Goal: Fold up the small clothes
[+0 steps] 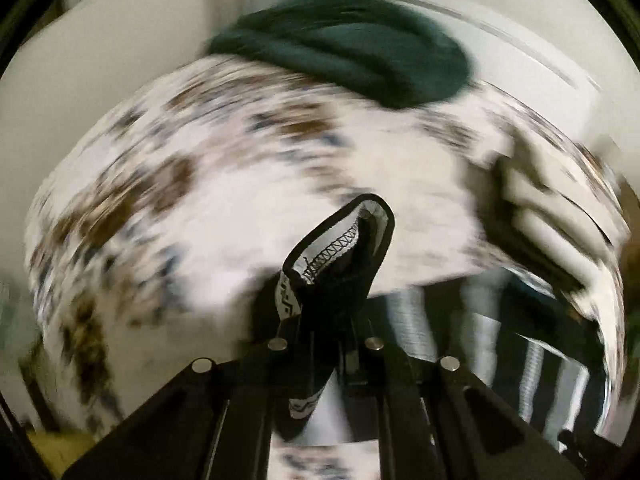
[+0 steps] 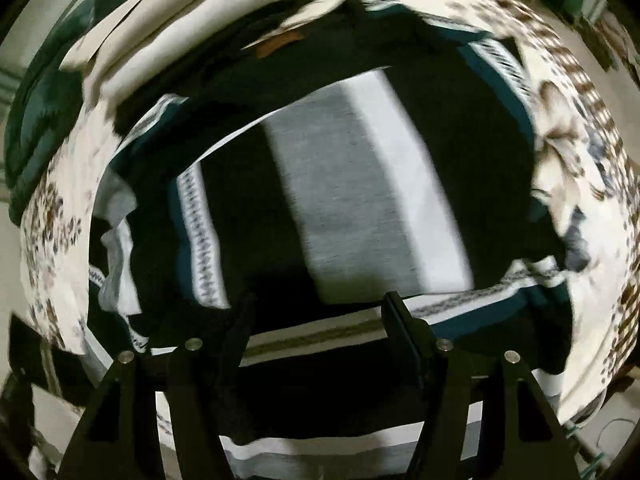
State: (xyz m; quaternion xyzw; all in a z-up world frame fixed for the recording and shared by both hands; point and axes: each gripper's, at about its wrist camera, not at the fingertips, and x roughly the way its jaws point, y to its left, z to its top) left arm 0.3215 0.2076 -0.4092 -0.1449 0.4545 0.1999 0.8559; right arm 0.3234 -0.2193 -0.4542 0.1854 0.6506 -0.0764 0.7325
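Left hand-held gripper point(image 1: 326, 312) pinches striped garment's point(image 1: 340, 240) hem.

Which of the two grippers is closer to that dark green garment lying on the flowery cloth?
Left, probably. The left gripper faces the dark green garment ahead of it; for the right gripper, that garment sits far off, at its view's edge.

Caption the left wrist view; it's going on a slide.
Left gripper shut on black-edged garment above floral sheet, dark green cloth beyond.

A floral-print cloth point(image 1: 240, 184) covers the tabletop; on it lie a dark green garment point(image 1: 352, 44) and a black striped garment point(image 2: 360, 200).
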